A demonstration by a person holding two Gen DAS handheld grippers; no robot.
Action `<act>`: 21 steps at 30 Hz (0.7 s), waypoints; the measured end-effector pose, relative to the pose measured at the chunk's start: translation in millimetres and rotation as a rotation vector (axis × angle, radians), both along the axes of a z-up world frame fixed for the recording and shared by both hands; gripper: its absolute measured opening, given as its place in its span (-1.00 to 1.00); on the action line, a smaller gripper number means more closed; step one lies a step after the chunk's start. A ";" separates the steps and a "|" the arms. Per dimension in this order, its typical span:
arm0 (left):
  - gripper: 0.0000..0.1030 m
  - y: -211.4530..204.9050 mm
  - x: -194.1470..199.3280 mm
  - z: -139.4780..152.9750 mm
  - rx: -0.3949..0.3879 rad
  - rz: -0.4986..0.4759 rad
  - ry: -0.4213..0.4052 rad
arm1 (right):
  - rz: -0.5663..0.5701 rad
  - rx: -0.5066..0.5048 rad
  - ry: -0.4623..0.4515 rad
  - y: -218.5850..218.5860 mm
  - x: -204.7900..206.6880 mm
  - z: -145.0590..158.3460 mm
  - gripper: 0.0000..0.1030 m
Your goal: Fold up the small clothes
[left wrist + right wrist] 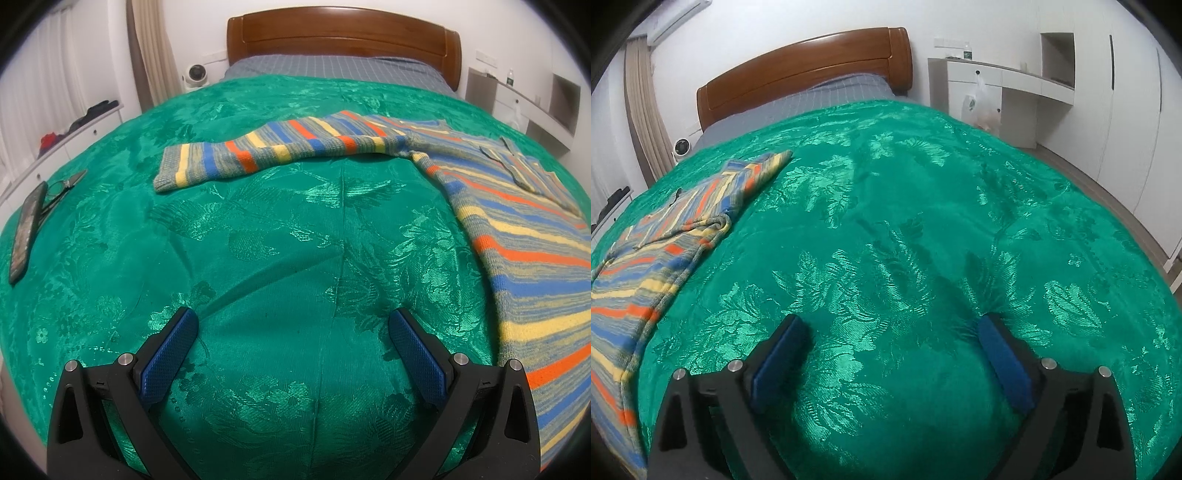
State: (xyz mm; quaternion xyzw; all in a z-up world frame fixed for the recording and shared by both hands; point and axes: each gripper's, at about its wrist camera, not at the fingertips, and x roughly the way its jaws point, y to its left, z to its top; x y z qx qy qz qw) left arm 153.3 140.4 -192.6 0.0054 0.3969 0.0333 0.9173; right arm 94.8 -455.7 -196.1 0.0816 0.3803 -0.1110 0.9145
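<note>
The striped sweater (pixel 517 229) runs off the right edge of the left wrist view, so its body and far sleeve cannot be seen; in the right wrist view it (pixel 646 258) is cut by the left edge. A small dark thing (pixel 509 162) lying on it, possibly a cord, is too thin to identify. The flat dark object (pixel 27 229) on the green bedspread (pixel 258 240) is too distorted to name. Items on the white shelf (pixel 79 122) are blurred.
</note>
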 end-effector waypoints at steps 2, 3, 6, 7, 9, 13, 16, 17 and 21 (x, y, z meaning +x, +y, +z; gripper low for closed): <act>0.99 -0.2 -0.2 -0.1 0.000 0.000 0.000 | 0.001 0.000 0.003 -0.4 -1.6 0.5 0.86; 0.99 0.0 0.0 -0.1 0.000 0.000 0.000 | 0.002 -0.002 0.005 -0.2 -1.3 0.4 0.87; 0.99 -0.1 -0.1 -0.1 0.001 0.000 0.000 | 0.004 -0.003 0.009 0.9 0.4 -0.6 0.89; 0.99 -0.2 -0.2 -0.2 0.001 0.000 0.000 | 0.005 -0.004 0.011 1.3 0.7 -0.6 0.89; 0.99 -0.2 -0.1 -0.2 0.001 0.000 0.000 | 0.006 -0.008 0.014 2.0 0.9 -0.8 0.89; 0.99 -0.3 -0.3 -0.3 0.001 0.000 0.000 | 0.005 -0.014 0.018 3.3 1.6 -1.0 0.90; 0.99 -0.3 -0.3 -0.4 0.001 0.000 0.000 | 0.004 -0.015 0.019 3.7 1.6 -1.0 0.90; 0.99 -0.4 -0.4 -0.4 0.001 0.000 -0.001 | 0.005 -0.014 0.019 3.5 1.5 -1.0 0.90; 0.99 0.2 0.2 -0.4 0.002 0.001 -0.001 | 0.005 -0.015 0.019 3.8 1.6 -1.0 0.90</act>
